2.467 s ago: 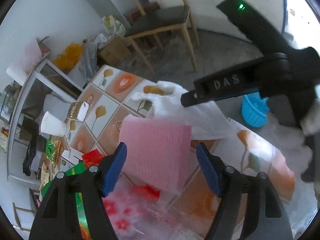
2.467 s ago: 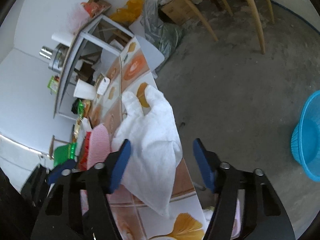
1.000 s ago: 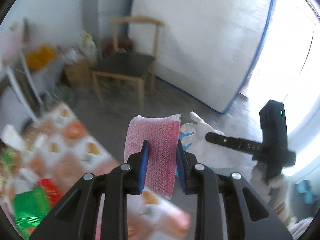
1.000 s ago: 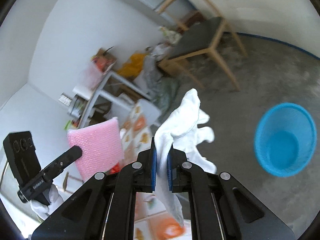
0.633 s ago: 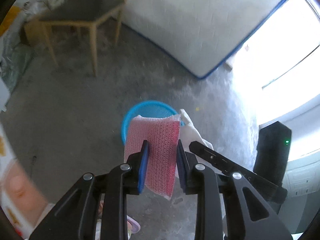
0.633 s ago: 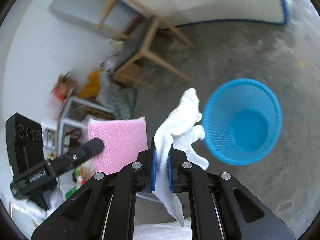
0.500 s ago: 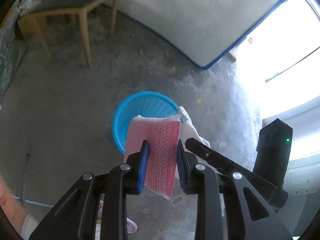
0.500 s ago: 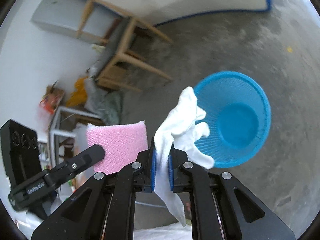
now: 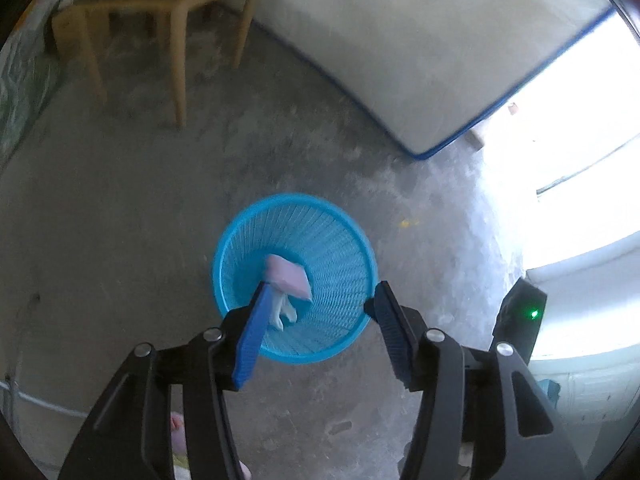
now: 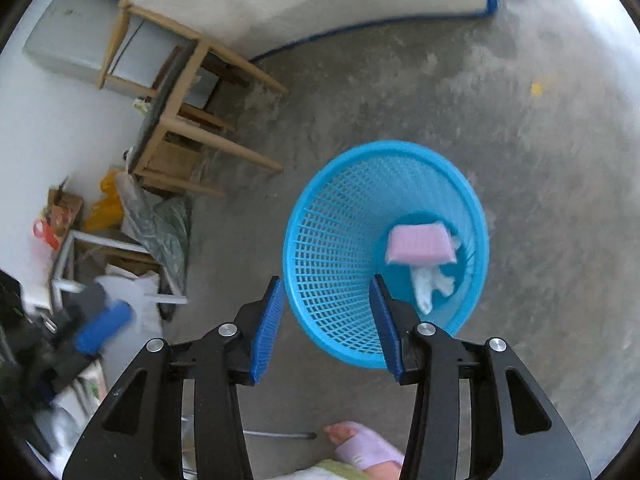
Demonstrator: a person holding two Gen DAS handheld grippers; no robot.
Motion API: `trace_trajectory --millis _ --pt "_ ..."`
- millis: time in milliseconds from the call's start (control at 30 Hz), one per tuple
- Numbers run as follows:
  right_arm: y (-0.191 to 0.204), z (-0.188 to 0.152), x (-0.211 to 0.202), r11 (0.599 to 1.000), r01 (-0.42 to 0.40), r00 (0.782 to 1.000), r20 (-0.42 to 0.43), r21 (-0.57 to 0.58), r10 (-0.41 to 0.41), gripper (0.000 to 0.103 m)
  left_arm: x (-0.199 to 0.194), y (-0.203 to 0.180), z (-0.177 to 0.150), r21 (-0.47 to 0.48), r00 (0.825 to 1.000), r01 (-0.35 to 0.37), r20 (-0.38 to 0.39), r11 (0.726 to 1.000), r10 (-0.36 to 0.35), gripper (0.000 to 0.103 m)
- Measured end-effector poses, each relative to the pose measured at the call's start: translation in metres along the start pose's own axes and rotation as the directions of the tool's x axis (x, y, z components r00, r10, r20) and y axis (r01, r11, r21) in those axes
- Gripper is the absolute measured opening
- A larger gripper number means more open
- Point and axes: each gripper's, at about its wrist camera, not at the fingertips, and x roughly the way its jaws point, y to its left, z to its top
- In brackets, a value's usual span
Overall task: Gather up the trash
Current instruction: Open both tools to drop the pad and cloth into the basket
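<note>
Empty left tongs (image 9: 316, 300) opening, right tongs (image 10: 326, 294) too

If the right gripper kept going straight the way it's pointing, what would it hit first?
Probably the near wall of the blue basket, which lies between the right gripper's opening, empty jaws; depth is unclear.

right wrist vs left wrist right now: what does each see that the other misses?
Right wrist only: a foot in a lilac slipper, a grey cabinet behind the chair, a white-framed rack with bags and clutter, and the blurred left tool.

Left wrist only: a bright window area and the right tool's black body with a green light.

Both: the blue basket on the concrete floor, holding the pink sponge cloth and white glove; the wooden chair; the blue-edged mattress. Each view's own tool is opening, nothing between its jaws.
</note>
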Motion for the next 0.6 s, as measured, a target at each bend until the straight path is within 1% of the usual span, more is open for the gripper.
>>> trace_trajectory --millis 33,67,100,133,167,200,233,267,300,367,400,433,467,567,600 --pt "0.002 -0.004 -0.009 1.0 0.013 1.0 0.019 -0.028 -0.013 0.048 -0.012 -0.002 -0.004 0.021 1.0 -0.001 0.023 1.0 0.001 0.052" --pt "0.01 -0.008 -0.023 0.997 0.038 0.998 0.05 -0.073 -0.035 0.051 -0.034 -0.009 -0.008 0.053 0.998 0.011 0.069 0.999 -0.015 0.052" --pt "0.02 -0.013 -0.038 0.99 0.063 0.995 0.09 -0.122 -0.052 0.058 -0.05 -0.013 -0.012 0.077 0.994 0.021 0.102 0.997 -0.029 0.052" --pt "0.027 -0.017 -0.049 0.984 0.08 0.991 0.123 -0.157 -0.06 0.07 -0.068 -0.018 -0.018 0.105 0.99 0.023 0.137 0.994 -0.037 0.052" --pt "0.037 -0.024 -0.066 0.973 0.107 0.981 0.179 -0.206 -0.07 0.077 -0.094 -0.026 -0.026 0.142 0.981 0.022 0.185 0.99 -0.049 0.052" --pt "0.047 -0.032 -0.085 0.958 0.136 0.969 0.237 -0.254 -0.075 0.089 -0.111 -0.031 -0.033 0.163 0.975 0.025 0.216 0.986 -0.06 0.052" --pt "0.055 -0.04 -0.1 0.943 0.16 0.955 0.287 -0.292 -0.074 0.095 -0.131 -0.035 -0.043 0.182 0.967 0.023 0.246 0.983 -0.068 0.052" --pt "0.061 -0.048 -0.113 0.93 0.18 0.942 0.327 -0.32 -0.07 0.095 -0.149 -0.039 -0.053 0.19 0.959 0.008 0.276 0.982 -0.061 0.052" --pt "0.07 -0.057 -0.127 0.914 0.201 0.928 0.366 -0.353 -0.063 0.095 -0.174 -0.042 -0.07 0.205 0.947 -0.008 0.317 0.979 -0.059 0.052" --pt "0.081 -0.074 -0.151 0.89 0.202 0.916 0.402 -0.408 -0.024 0.095 -0.201 -0.042 -0.092 0.214 0.931 -0.021 0.361 0.977 -0.059 0.052" --pt "0.086 -0.083 -0.162 0.881 0.19 0.914 0.405 -0.434 0.002 0.095 -0.218 -0.038 -0.109 0.214 0.921 -0.023 0.386 0.977 -0.063 0.052" --pt "0.091 -0.09 -0.169 0.873 0.175 0.916 0.401 -0.455 0.026 0.095 -0.231 -0.033 -0.123 0.207 0.914 -0.025 0.401 0.978 -0.061 0.052" --pt "0.096 -0.098 -0.177 0.864 0.148 0.922 0.383 -0.482 0.055 0.095 -0.24 -0.029 -0.135 0.198 0.91 -0.028 0.411 0.98 -0.057 0.053" --pt "0.112 -0.122 -0.192 0.844 0.007 0.948 0.273 -0.537 0.166 0.095 -0.272 -0.005 -0.179 0.167 0.894 -0.041 0.447 0.985 -0.039 0.054" --pt "0.118 -0.131 -0.194 0.836 -0.057 0.956 0.211 -0.545 0.203 0.095 -0.281 0.006 -0.197 0.157 0.888 -0.06 0.459 0.986 -0.019 0.054"
